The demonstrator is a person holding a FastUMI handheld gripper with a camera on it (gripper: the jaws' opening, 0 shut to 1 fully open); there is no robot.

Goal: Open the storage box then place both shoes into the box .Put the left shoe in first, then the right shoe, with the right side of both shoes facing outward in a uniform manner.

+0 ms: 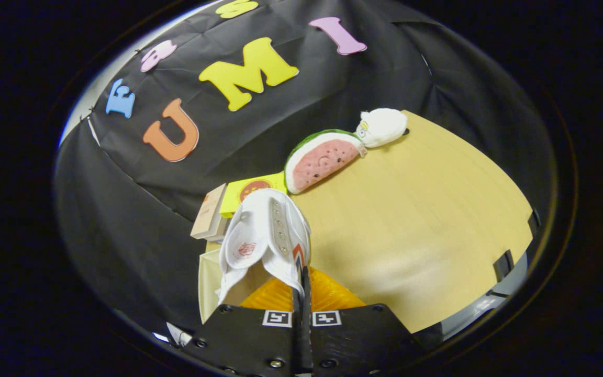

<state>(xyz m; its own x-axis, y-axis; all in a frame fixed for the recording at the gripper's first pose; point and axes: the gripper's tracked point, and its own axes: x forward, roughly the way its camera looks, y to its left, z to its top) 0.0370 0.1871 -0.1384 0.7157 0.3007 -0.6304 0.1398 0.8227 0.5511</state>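
My gripper (301,275) is shut on the collar edge of a white high-top shoe (265,235), which hangs from the fingers with its opening and inner label facing me and its eyelet row toward the table. Below the shoe sits the open storage box (208,285), pale-walled, standing by the table's left end. Inside it, right under the fingers, lies something orange and ribbed (327,296). I cannot tell whether this shoe is the left or the right one.
The wooden table (416,220) stretches away to the right. At its far edge lie a plush watermelon slice (320,165) and a small white plush toy (382,126). A yellow box (252,191) and a tan carton (209,212) stand beyond the shoe.
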